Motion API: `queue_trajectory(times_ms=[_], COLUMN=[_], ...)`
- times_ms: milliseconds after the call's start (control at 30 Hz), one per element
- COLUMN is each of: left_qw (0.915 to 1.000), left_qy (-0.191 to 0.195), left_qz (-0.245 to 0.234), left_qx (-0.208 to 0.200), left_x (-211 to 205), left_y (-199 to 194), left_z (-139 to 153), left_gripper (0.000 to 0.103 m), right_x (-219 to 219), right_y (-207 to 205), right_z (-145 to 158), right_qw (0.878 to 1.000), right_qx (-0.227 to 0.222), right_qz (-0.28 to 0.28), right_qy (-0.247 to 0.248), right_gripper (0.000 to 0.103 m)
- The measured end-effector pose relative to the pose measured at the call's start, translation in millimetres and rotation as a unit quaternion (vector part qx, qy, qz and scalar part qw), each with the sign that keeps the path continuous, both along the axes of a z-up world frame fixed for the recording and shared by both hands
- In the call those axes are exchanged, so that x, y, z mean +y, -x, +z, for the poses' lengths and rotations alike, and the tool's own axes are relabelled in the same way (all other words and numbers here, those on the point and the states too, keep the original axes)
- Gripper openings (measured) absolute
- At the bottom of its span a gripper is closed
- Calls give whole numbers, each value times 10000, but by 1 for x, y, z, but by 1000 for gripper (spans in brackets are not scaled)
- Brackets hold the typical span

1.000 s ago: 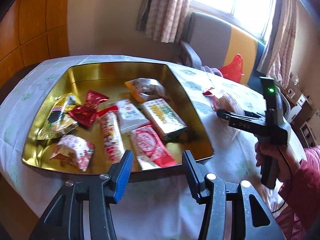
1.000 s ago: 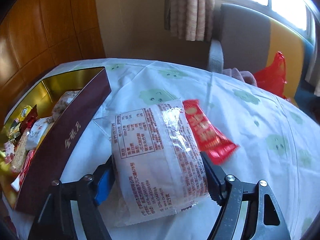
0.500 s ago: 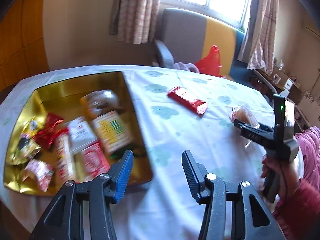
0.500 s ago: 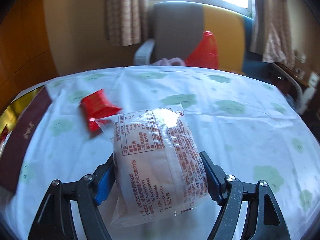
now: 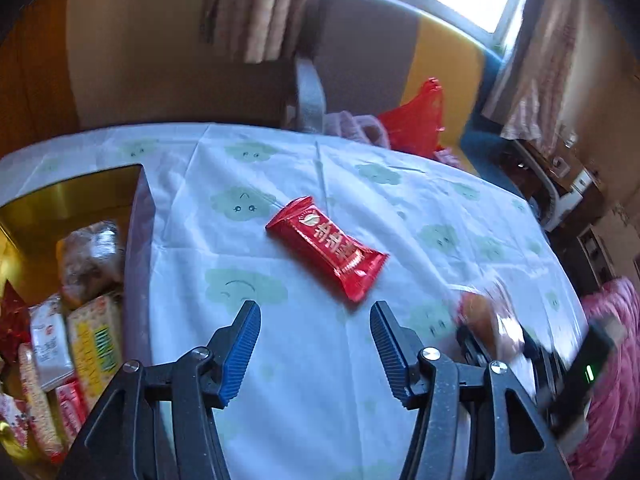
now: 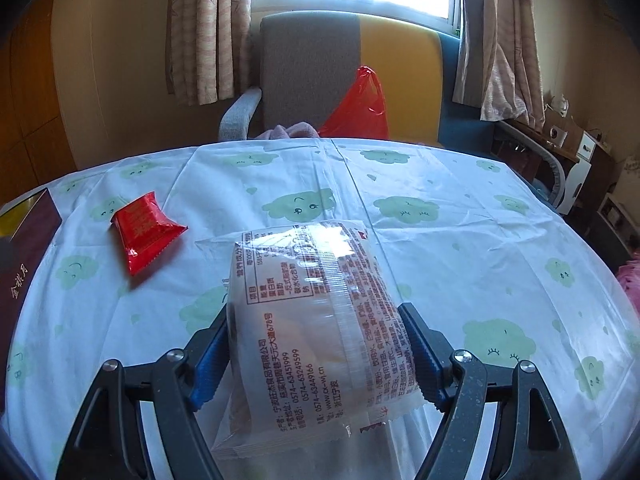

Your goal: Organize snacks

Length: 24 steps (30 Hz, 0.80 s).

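The left gripper (image 5: 315, 322) has its jaws spread wide, having just been opening, with nothing between them; the red snack packet (image 5: 326, 249) lies flat on the tablecloth (image 5: 304, 380) just ahead of the tips. The right gripper (image 6: 316, 344) is clamped on a clear-wrapped pastry (image 6: 316, 320), its pads pressing the wrapper's two sides, the pack held above the cloth. To the left stands the gold-lined tin (image 5: 80, 192) (several snacks lie inside it), well apart from the red packet. The risks, as they appear: the glossy red packet lies aslant to the left jaws and could skid across the smooth cloth or be pinched by a corner, and the soft pastry could be crushed or slide in its slick film.
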<state>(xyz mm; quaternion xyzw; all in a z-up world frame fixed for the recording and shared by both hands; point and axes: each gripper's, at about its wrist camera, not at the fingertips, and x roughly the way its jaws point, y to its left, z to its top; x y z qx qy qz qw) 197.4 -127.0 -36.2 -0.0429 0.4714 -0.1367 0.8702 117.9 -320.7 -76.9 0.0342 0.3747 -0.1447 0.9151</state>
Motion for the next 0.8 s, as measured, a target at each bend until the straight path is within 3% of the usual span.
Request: queue_trajectory(times_ms=[133, 267, 433, 533, 633, 800], left_qw=[9981, 9965, 9961, 9953, 9962, 9944], left_qy=[108, 270, -136, -607, -839, -975], left_qz=[457, 620, 631, 470, 141, -298], left_qx=[391, 485, 606, 595, 182, -259], left_x=[-10, -29, -56, -67, -70, -61], left_y=[-38, -65, -93, -98, -89, -65], left_z=[-18, -27, -45, -61, -65, -66], left_gripper=[59, 63, 65, 65, 65, 52], right_x=[-2, -5, -10, -11, -13, -14], right_y=[3, 3, 4, 5, 5, 5], right_z=[0, -1, -3, -3, -4, -4], right_qw=[10000, 9998, 9993, 9991, 9989, 9988], right_qx=[-43, -78, -99, -119, -133, -146], right_qz=[-41, -37, -28, -30, -29, -45], right_qy=[-74, -187, -354, -394, -453, -474], right_gripper=[79, 79, 79, 79, 79, 79])
